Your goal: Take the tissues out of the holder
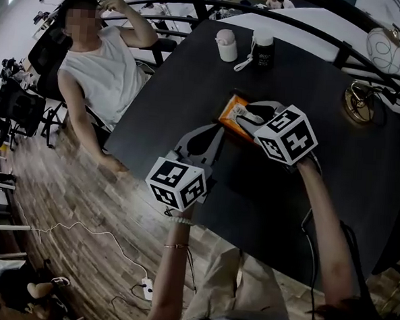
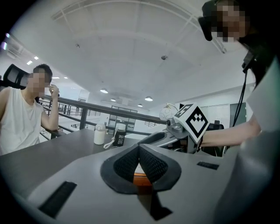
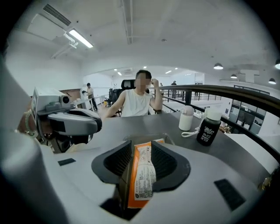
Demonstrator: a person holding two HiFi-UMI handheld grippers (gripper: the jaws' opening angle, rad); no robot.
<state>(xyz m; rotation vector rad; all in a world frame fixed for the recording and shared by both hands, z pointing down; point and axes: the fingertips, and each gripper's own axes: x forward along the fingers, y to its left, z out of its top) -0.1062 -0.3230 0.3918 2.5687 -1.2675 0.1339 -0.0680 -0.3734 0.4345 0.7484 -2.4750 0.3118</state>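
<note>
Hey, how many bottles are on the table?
2. A white bottle and a black bottle stand side by side near the far edge of the table. Part of it is covered, so another could be hidden.

a white bottle and a black bottle with a white strap are stood close together at the far side of the dark bench. a pale globe ornament is seen at its right. a person in a white sleeveless top is seated at the left edge.
</note>
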